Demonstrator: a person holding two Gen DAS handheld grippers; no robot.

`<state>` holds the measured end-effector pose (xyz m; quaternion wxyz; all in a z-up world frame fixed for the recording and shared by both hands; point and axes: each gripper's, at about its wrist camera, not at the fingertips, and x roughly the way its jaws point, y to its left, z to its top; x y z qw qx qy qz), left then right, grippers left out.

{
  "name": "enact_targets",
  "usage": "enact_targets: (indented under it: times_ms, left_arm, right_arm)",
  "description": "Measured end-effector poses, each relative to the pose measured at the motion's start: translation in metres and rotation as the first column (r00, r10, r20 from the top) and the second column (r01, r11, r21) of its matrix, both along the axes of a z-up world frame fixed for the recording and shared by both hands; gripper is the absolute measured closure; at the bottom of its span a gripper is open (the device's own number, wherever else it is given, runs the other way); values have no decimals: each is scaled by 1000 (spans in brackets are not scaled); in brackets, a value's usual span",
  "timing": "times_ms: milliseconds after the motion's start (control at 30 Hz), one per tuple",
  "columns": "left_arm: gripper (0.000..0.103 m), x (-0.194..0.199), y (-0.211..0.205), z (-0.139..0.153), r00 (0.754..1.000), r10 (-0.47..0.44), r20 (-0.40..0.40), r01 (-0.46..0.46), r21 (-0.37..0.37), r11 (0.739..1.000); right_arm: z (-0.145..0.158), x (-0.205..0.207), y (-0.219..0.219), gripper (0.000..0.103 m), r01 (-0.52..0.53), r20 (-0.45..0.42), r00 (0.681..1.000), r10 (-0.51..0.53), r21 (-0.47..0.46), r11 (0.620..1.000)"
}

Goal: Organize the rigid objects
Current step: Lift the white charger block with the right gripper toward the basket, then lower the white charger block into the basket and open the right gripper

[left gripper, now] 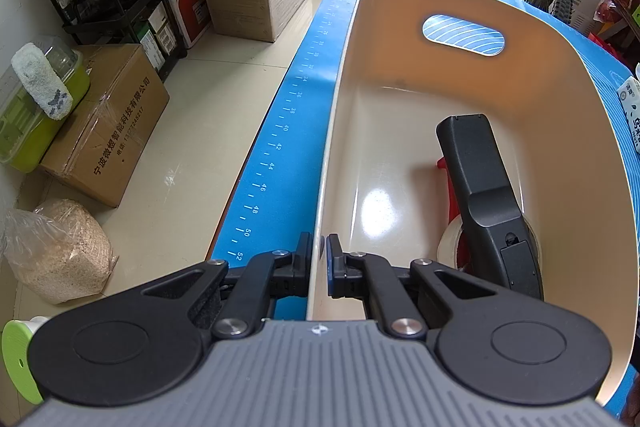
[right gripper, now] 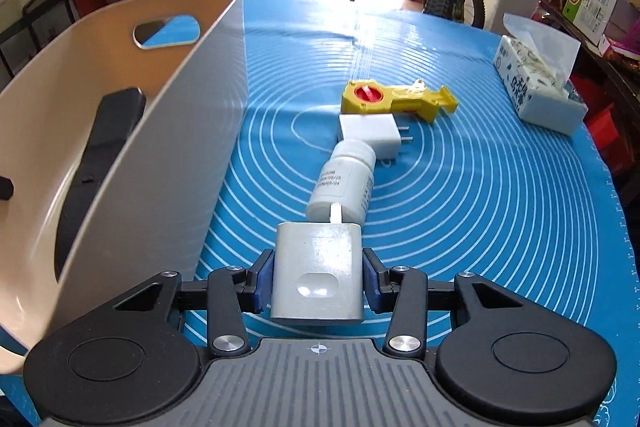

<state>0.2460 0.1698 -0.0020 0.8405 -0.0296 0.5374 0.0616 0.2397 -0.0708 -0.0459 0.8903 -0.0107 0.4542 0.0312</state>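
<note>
Beige plastic fills your left view: the bin point(left gripper: 400, 27) stands on the blue mat point(left gripper: 304, 131), and your left claw point(left gripper: 319, 247) straddles its near-left wall, one blue-padded finger outside over the mat's ruler edge, the other inside. The jaws stand narrow, closed onto the rim point(left gripper: 320, 227) between them. Inside the bin, to the right of that claw, a black remote-like device point(left gripper: 484, 203) lies lengthwise on top of a roll of tape point(left gripper: 448, 247), with a red piece point(left gripper: 446, 175) showing beneath it.

Your right claw point(right gripper: 319, 279) holds a white charger block point(right gripper: 318, 267) squarely between both pads, jaws clamped on its two sides, its metal prong point(right gripper: 335, 213) pointing forward. The block sits above the mat point(right gripper: 500, 219), just to the right of the bin's outer wall point(right gripper: 180, 147).

Directly ahead of the prong, a white pill bottle point(right gripper: 346, 183) lies on its side on the tabletop, its cap end resting against a second white plug adapter point(right gripper: 370, 135). Just beyond that adapter lies a yellow plastic tool point(right gripper: 396, 99) with a red knob. Well to the right, near the mat's edge, sits a tissue pack point(right gripper: 540, 83).

Through the bin's open top in the right view you see the black device point(right gripper: 108, 147) lying along the floor of the bin.
</note>
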Motion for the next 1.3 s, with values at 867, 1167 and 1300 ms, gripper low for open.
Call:
enact_targets:
  times_ms: [867,1167,1300]
  left_arm:
    - [95,-1,1,0,1000,0,1,0,-2,1000]
    - [95,-1,1,0,1000,-2,0,2,1,1000]
    - [95,-1,1,0,1000,-2,0,2,1,1000]
  right_arm:
    - [76,0,0,52,36,226,973,-57,95,995]
    - [94,18,42,52,-47,273,962,13,117,992]
    - [88,28,66,52,-90,252,966,59,112,990]
